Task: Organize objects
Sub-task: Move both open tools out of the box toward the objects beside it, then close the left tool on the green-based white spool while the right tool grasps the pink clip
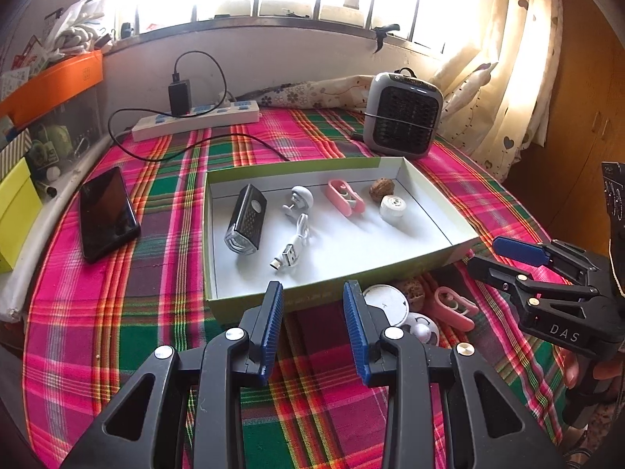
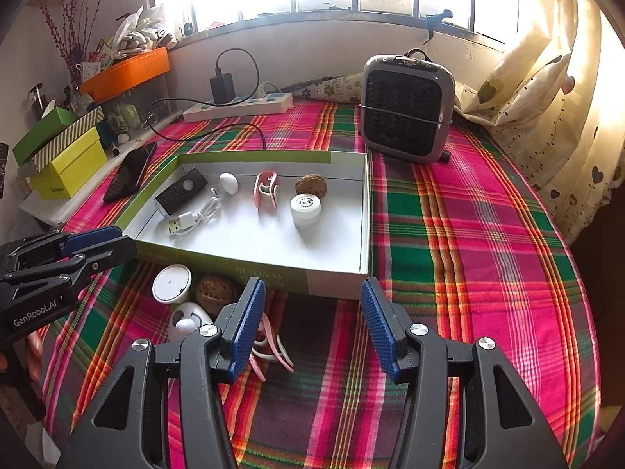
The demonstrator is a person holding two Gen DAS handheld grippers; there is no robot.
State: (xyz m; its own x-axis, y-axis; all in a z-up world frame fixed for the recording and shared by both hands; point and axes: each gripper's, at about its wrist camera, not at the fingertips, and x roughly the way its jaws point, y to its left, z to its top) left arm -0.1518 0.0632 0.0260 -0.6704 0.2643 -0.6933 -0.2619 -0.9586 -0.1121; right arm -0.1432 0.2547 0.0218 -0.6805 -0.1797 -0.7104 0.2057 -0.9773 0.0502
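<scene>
A green-and-white open box on the plaid cloth holds a black device, a white USB cable, a pink clip, a walnut and a white jar. In front of the box lie a second white jar, walnut, white egg-shaped piece and pink clip. My left gripper hovers open just left of these, holding nothing. My right gripper stands open and holds nothing, its left finger partly covering the loose clip.
A black phone lies left of the box. Behind stand a power strip with a charger and trailing black cable, and a grey heater. Yellow and green boxes crowd the left ledge. Curtains hang at the right.
</scene>
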